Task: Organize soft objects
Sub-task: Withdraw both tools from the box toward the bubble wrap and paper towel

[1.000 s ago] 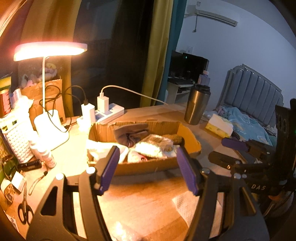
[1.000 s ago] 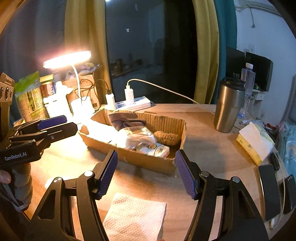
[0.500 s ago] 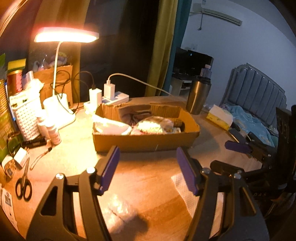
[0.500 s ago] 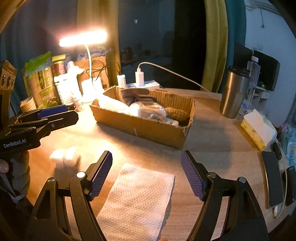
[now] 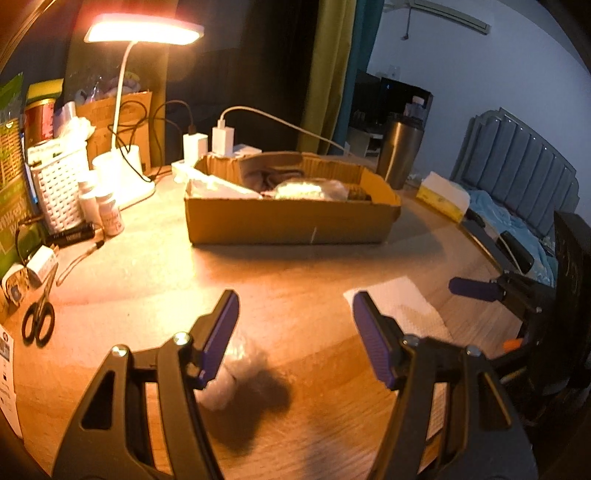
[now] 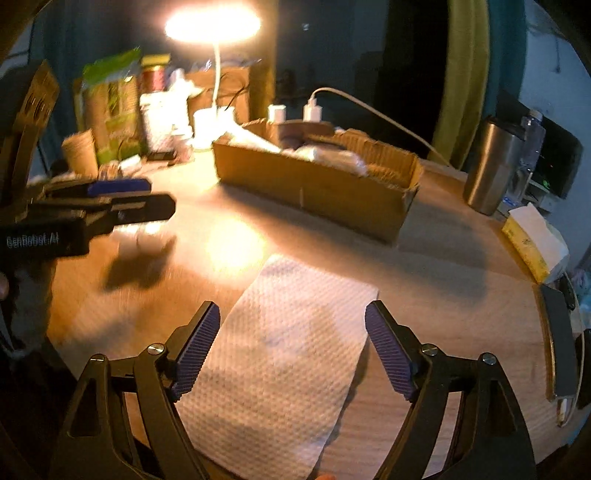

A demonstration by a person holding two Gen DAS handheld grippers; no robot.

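A cardboard box (image 5: 291,221) holding several soft items stands mid-table; it also shows in the right wrist view (image 6: 314,188). My left gripper (image 5: 295,325) is open, low over the table, with a small clear plastic-wrapped white bundle (image 5: 229,373) lying just under its left finger. My right gripper (image 6: 291,339) is open over a white paper towel (image 6: 288,365) lying flat on the table. The towel also shows in the left wrist view (image 5: 406,306). The left gripper appears in the right wrist view (image 6: 122,199), above the bundle (image 6: 136,240).
A lit desk lamp (image 5: 144,33), white basket (image 5: 59,188), small bottles (image 5: 110,218) and scissors (image 5: 37,321) crowd the left. A power strip (image 5: 221,147) sits behind the box. A steel tumbler (image 6: 491,170), tissue box (image 6: 535,240) and phone (image 6: 557,332) lie right.
Both grippers have pulled back from the box and dropped lower toward the near table. The bundle and the paper towel now lie close under the fingers.
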